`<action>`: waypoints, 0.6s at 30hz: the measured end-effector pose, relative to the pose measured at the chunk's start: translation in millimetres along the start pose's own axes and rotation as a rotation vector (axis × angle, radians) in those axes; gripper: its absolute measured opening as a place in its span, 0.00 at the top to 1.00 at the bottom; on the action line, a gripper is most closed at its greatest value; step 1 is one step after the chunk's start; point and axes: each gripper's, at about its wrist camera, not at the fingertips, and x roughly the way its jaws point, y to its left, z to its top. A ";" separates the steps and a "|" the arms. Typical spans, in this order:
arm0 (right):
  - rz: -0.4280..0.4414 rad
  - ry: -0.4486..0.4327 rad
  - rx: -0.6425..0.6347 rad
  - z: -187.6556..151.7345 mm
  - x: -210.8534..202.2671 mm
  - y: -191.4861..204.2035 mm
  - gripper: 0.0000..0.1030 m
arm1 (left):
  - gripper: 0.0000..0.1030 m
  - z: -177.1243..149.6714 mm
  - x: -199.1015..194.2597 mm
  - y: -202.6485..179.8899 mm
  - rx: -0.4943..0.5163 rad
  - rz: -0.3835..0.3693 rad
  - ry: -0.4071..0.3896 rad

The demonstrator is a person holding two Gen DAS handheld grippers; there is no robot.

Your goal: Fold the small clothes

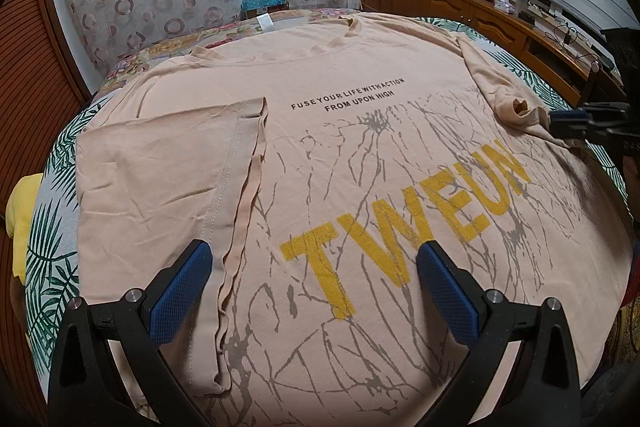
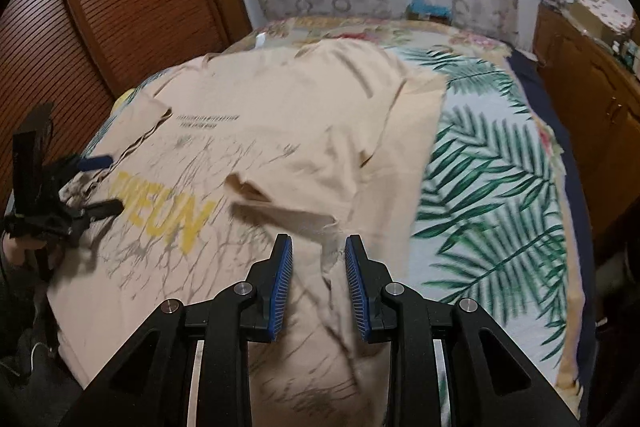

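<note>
Peach T-shirt spread print-up on the bed, over a palm-leaf sheet. One sleeve already folded in across the chest; the other sleeve bunched and half turned over on the opposite side. Left gripper hovering over the lower print, jaws wide, nothing between them. Right gripper low over the rumpled sleeve, jaws narrow but parted, cloth beneath rather than pinched as far as the blur allows. Likely mid side-fold: second sleeve laid in, not yet smoothed. Next move probably calls for flattening that sleeve, then gripping the hem to fold upward.
</note>
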 end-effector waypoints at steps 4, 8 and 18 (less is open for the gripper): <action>0.046 -0.001 -0.019 -2.6 -10.9 13.8 0.72 | 0.00 0.0 0.0 0.0 0.000 0.000 0.000; 0.015 -0.032 -0.033 -1.0 -21.7 14.9 0.72 | 0.00 -0.1 0.0 0.0 0.000 0.000 0.000; -0.133 -0.014 -0.015 4.9 -5.0 -4.6 0.93 | 0.00 -0.5 -0.1 -0.3 0.000 0.000 -0.001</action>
